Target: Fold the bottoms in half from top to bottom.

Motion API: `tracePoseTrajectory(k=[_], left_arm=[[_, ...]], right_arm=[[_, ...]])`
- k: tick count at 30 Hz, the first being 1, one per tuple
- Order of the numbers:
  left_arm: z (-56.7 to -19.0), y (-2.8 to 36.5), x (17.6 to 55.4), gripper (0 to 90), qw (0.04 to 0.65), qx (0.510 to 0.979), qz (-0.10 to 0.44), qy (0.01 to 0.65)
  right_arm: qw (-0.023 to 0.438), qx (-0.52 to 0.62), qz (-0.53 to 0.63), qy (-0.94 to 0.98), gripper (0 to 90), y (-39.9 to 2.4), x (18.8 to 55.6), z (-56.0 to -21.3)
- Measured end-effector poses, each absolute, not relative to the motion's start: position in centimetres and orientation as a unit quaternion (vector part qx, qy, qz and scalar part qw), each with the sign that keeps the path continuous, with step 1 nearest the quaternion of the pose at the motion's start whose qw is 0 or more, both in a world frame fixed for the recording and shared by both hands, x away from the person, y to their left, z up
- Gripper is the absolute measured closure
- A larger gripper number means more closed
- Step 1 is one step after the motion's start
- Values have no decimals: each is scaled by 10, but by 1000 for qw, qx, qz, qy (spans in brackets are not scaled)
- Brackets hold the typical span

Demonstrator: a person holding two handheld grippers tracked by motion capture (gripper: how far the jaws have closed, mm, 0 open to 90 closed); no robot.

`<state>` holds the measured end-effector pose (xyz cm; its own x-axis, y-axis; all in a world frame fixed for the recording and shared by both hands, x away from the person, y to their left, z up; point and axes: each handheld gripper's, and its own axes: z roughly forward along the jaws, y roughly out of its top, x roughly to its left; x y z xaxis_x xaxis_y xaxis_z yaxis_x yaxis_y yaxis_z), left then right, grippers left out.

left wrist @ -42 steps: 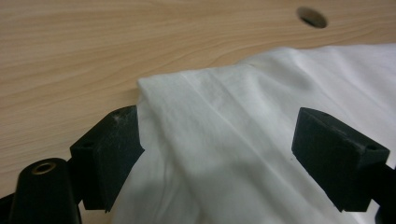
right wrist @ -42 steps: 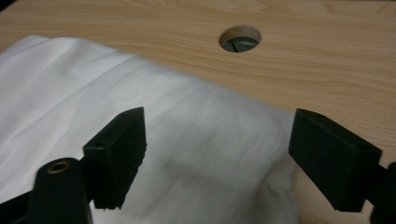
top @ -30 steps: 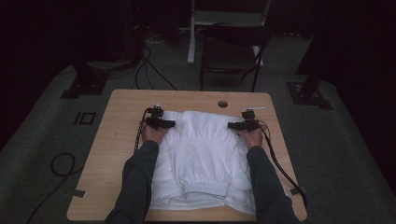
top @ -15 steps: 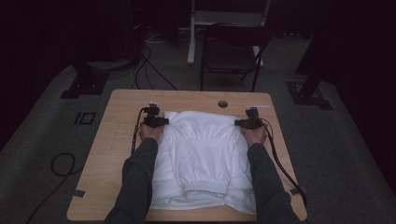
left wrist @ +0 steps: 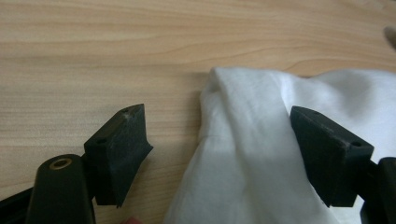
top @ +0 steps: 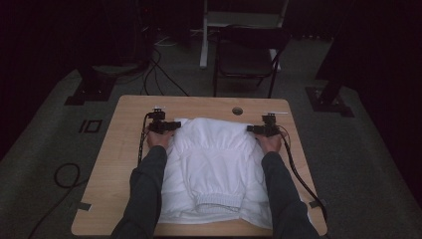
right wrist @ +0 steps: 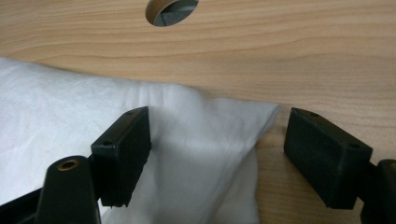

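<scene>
A white garment (top: 214, 164) lies folded on the wooden table (top: 119, 149), its ribbed hem toward the near edge. My left gripper (top: 170, 126) sits at its far left corner, my right gripper (top: 255, 129) at its far right corner. In the left gripper view the left gripper (left wrist: 217, 114) is open, and the garment's corner (left wrist: 243, 140) lies loose between the jaws. The right gripper (right wrist: 219, 114) is open too, with the other corner (right wrist: 224, 135) between its jaws, touching neither pad. Both pairs of jaws have just been opening. The person's forearms rest along the garment's sides.
A round cable hole (top: 237, 110) is in the table just beyond the garment, also in the right gripper view (right wrist: 170, 9). A dark chair (top: 246, 55) stands behind the table. Cables trail from both grippers, and more lie on the floor at the left (top: 64, 174).
</scene>
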<state>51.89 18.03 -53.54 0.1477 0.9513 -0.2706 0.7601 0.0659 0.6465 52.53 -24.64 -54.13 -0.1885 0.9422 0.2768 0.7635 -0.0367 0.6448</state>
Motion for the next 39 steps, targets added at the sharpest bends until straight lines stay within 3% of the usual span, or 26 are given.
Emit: tracePoseTrajectory(k=[4,5,6,8,10,17,18,26,31,39], left_arm=[[-538,172,522,232,340,696,125,620],[-538,172,522,298,340,696,125,620],[-538,169,522,423,348,702,105,613],[-539,170,521,680,354,703,75,613],[-536,174,520,783,369,691,61,619],[-517,187,516,827,429,666,54,608],[-502,194,512,829,468,650,55,596],[-473,205,495,830,508,651,72,560],[-450,208,464,829,521,679,96,509],[-435,222,389,827,562,686,84,455]], right_arm=[[140,602,345,707,366,-236,523,-541],[140,602,345,707,366,-236,523,-541],[148,589,338,719,545,-229,521,-541],[120,586,348,722,753,-227,520,-541],[108,590,350,720,827,-227,520,-541],[113,582,383,709,848,-239,519,-525],[117,572,407,702,849,-245,519,-512],[151,514,456,711,848,-250,506,-465],[161,465,485,723,848,-257,475,-448],[149,403,529,732,847,-273,404,-441]])
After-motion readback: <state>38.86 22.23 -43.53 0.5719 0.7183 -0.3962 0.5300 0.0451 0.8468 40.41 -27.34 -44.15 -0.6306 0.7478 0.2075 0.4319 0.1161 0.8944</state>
